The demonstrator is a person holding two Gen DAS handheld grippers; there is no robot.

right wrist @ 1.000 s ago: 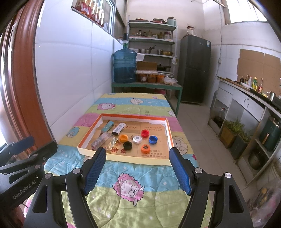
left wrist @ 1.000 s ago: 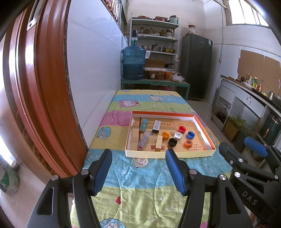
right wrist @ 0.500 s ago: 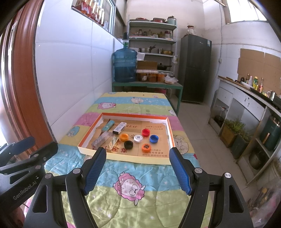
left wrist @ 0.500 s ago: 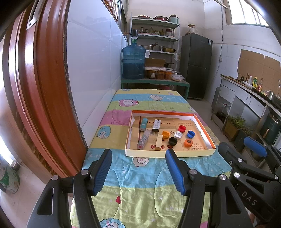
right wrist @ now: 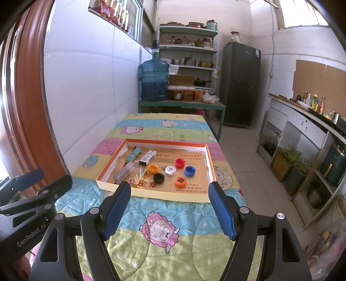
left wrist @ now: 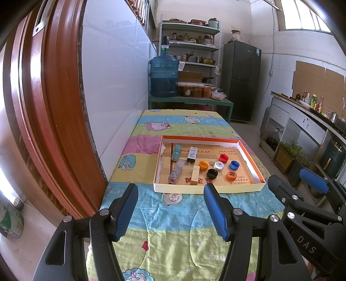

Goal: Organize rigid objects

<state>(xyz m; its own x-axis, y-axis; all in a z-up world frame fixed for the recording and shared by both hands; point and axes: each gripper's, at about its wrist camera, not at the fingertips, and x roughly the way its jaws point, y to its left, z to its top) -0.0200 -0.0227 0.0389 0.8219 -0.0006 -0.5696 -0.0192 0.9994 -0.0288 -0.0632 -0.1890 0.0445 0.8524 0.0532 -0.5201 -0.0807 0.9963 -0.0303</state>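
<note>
— What's in the tray (left wrist: 207, 188)?

— Six bottle caps on its right half: orange (left wrist: 203, 164), white (left wrist: 219, 166), red (left wrist: 223, 158), blue (left wrist: 234, 165), black (left wrist: 212, 173) and a second orange cap (left wrist: 231, 175). Four small boxes (left wrist: 192, 154) lie on its left half.

— Your claws?

— My left gripper (left wrist: 170, 208) and right gripper (right wrist: 169, 207) are both spread wide over the quilt (right wrist: 173, 248), holding nothing, short of the tray.

Daylight pours in from the high barred window (left wrist: 307, 17) at about one o'clock in both views, blown out to near white. The white tiled wall (right wrist: 86, 86) is bright and carries soft glare. Shadows on the striped cartoon-print quilt (left wrist: 173, 216) are faint. Focus is sharp throughout. Strong fisheye bending curves the glossy reddish wooden door frame (left wrist: 54, 97) at nine o'clock, and the corners go black.
</note>
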